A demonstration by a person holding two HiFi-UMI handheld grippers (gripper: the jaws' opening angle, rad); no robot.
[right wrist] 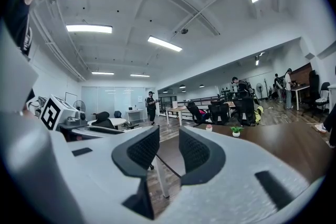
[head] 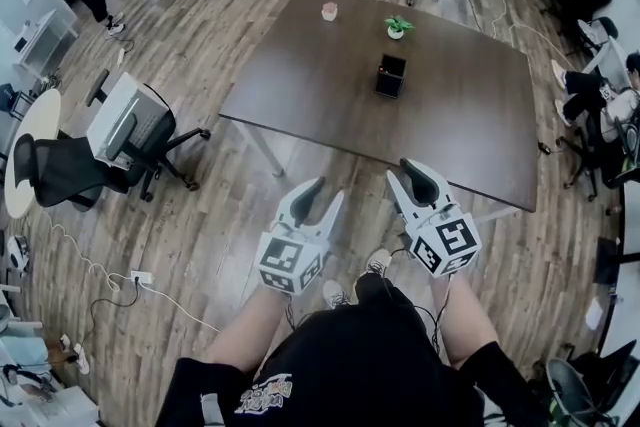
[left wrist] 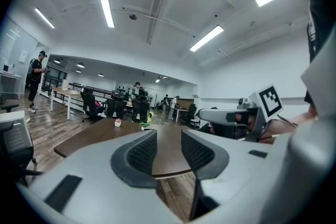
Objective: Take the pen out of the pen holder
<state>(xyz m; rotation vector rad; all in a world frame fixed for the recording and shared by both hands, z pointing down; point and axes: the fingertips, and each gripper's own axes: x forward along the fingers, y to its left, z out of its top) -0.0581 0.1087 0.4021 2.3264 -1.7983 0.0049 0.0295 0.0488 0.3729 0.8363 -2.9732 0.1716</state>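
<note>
The black pen holder [head: 390, 75] stands upright in the middle of the dark brown table [head: 470, 130]; whether a pen is in it is too small to tell. Both grippers hover over the wooden floor, short of the table's near edge. My left gripper [head: 320, 197] is open with nothing between its fingers, as the left gripper view shows [left wrist: 163, 152]. My right gripper [head: 408, 177] is open and empty too, with its jaws [right wrist: 169, 152] pointing level at the table. Neither gripper view shows the pen holder.
A small potted plant [head: 397, 27] and a pink cup [head: 329, 11] sit at the table's far side. An office chair [head: 120, 140] stands at the left, a power strip [head: 140, 278] lies on the floor, and seated people [head: 600, 100] are at the right.
</note>
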